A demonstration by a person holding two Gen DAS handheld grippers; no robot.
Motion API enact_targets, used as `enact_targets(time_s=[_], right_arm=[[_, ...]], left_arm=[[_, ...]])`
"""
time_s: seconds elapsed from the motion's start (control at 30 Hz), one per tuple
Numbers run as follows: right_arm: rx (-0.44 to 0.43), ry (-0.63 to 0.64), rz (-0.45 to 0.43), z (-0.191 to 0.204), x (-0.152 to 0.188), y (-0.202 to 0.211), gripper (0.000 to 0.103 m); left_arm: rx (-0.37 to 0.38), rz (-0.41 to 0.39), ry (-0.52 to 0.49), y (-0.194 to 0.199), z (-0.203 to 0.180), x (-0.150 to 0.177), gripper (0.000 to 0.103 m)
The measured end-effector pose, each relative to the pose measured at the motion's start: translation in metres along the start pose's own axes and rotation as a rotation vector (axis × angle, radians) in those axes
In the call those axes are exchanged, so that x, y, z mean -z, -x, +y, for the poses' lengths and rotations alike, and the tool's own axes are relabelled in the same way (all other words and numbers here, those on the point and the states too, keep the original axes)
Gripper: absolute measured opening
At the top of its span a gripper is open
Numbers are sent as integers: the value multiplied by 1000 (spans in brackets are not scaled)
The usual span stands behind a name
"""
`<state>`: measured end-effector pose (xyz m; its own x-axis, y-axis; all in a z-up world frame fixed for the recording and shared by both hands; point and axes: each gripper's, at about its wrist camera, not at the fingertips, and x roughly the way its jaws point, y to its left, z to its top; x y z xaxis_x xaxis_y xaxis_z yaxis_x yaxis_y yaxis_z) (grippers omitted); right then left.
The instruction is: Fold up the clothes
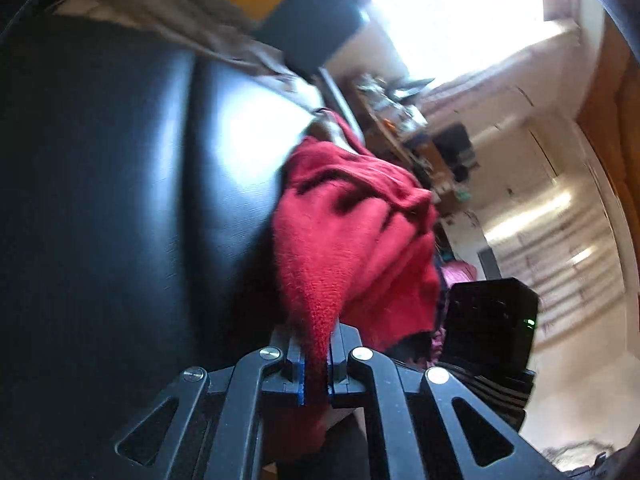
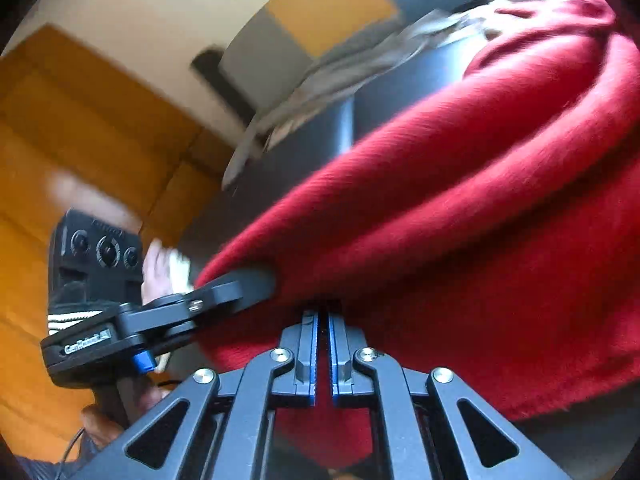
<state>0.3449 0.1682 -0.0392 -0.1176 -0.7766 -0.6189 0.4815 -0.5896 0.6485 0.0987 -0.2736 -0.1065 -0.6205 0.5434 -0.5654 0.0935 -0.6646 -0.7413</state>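
left tongs clamp red sweater | right tongs pinch its edge | black sofa left view only

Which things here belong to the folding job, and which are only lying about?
For the job:
- red knitted garment
- left gripper, shut on it
- right gripper, shut on it

Lying about:
- black leather sofa
- grey cloth on the sofa back
- cluttered shelf
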Motion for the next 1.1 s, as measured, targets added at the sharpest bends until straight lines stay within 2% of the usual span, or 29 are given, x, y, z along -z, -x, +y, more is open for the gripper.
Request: enact_targets(time_s=[0.13, 0.2, 0.27, 0.33, 0.37, 0.4, 0.47, 0.53, 0.57, 0.7, 0.8, 0.87, 0.93, 1.03, 1.1], right_arm=[[-3, 65, 76, 23, 23, -5, 9], [-1, 82, 92, 29, 35, 8, 17], [20, 89, 84, 19, 32, 19, 41], [40, 79, 73, 7, 30, 24, 52], [52, 65, 67, -6, 14, 20, 53], [64, 49, 61, -20, 2, 17, 54], [91, 5, 44, -40, 13, 24, 65], [142, -26, 7, -58, 22, 43, 68], [170, -35, -13, -66, 20, 49, 68], [246, -84, -91, -87, 7, 71, 75], [298, -105, -126, -100, -6, 78, 80], [332, -119, -150, -109, -15, 82, 88], [366, -133, -173, -117, -23, 86, 90], [418, -150, -205, -129, -37, 91, 91], [450, -114, -185, -130, -49, 71, 92]], left_arm=[[-94, -60, 26, 25, 33, 21, 6], [-139, -81, 37, 33, 44, 29, 7], [-206, -98, 77, 41, 59, 33, 4], [-283, -135, 120, 57, 74, 33, 0], [-316, -158, 144, 67, 82, 32, 0], [-293, -184, 174, 78, 89, 31, 1], [-254, -255, 196, 100, 94, 30, 6], [-251, -320, 150, 113, 85, 26, 9], [-263, -318, 99, 110, 74, 23, 9], [-262, -210, -80, 61, 35, 18, 14], [-259, -82, -180, -4, 5, 17, 14], [-260, -12, -218, -39, -7, 19, 14], [-268, 45, -236, -66, -14, 23, 15], [-359, 77, -331, -90, -21, 29, 15], [-371, 84, -353, -95, -21, 31, 17]])
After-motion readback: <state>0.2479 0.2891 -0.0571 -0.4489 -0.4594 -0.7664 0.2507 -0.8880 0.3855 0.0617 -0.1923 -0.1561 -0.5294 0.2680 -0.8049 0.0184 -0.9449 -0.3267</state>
